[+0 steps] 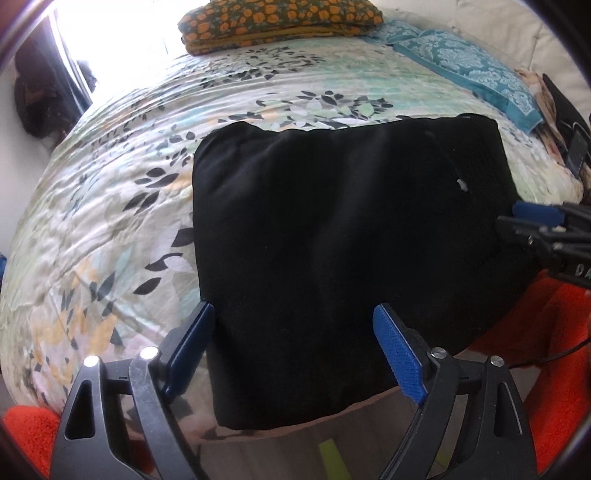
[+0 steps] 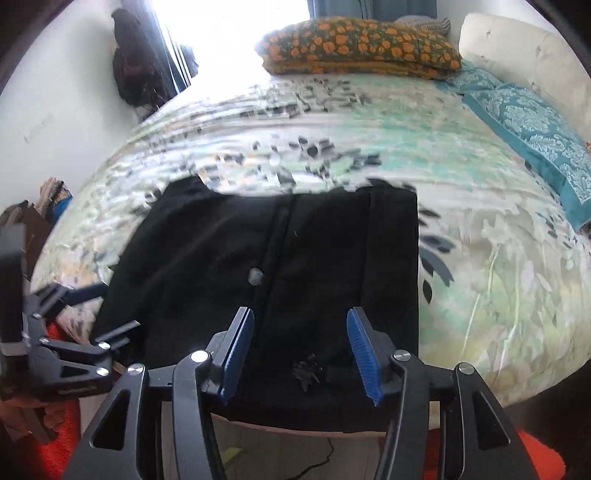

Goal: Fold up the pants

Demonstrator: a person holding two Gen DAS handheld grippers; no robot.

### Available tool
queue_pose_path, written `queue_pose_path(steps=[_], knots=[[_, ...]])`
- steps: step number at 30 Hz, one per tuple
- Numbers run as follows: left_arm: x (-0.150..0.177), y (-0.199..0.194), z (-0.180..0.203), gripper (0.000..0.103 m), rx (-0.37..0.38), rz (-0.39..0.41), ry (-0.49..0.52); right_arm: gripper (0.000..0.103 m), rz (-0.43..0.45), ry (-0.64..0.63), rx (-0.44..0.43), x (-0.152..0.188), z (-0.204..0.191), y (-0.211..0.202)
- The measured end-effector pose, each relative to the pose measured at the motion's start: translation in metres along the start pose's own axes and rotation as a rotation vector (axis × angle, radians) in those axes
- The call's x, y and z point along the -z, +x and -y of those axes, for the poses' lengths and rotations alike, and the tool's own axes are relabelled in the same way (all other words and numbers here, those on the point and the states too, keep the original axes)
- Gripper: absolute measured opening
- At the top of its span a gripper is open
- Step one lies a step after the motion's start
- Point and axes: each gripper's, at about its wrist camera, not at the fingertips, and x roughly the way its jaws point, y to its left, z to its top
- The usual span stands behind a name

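Observation:
The black pants (image 1: 343,251) lie folded into a thick rectangle on the floral bedsheet (image 1: 110,206), near the bed's front edge. They also show in the right wrist view (image 2: 295,258) with a small white button near the middle. My left gripper (image 1: 295,347) is open and empty, its blue pads (image 1: 397,354) spread over the pants' near left part. My right gripper (image 2: 301,354) is open and empty above the pants' near edge. It shows at the right edge of the left wrist view (image 1: 524,219). The left gripper shows at the left of the right wrist view (image 2: 107,314).
An orange-flowered folded blanket (image 1: 280,22) lies at the far end of the bed. A teal patterned pillow (image 1: 472,70) lies at the far right beside a white headboard (image 2: 524,55). An orange rug (image 1: 554,332) covers the floor below the bed edge. A window (image 2: 229,33) glares behind.

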Motion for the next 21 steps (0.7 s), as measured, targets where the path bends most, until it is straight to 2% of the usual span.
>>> queue_pose_path(steps=[1, 3, 6, 21], knots=[[0.0006, 0.0016, -0.0007, 0.093, 0.003, -0.010, -0.006, 0.054, -0.029, 0.008, 0.006, 0.0076, 0.0033, 0.0134], [0.0006, 0.0042, -0.0026, 0.094, 0.011, -0.019, -0.027, 0.054, 0.008, 0.024, -0.009, 0.0158, 0.0084, 0.0174], [0.0012, 0.0064, -0.0047, 0.095, 0.016, -0.029, -0.043, 0.054, -0.009, 0.025, -0.017, 0.0119, 0.0102, 0.0190], [0.0026, 0.0049, -0.0037, 0.097, 0.014, -0.036, -0.038, 0.055, 0.016, 0.027, -0.021, 0.0152, 0.0117, 0.0219]])
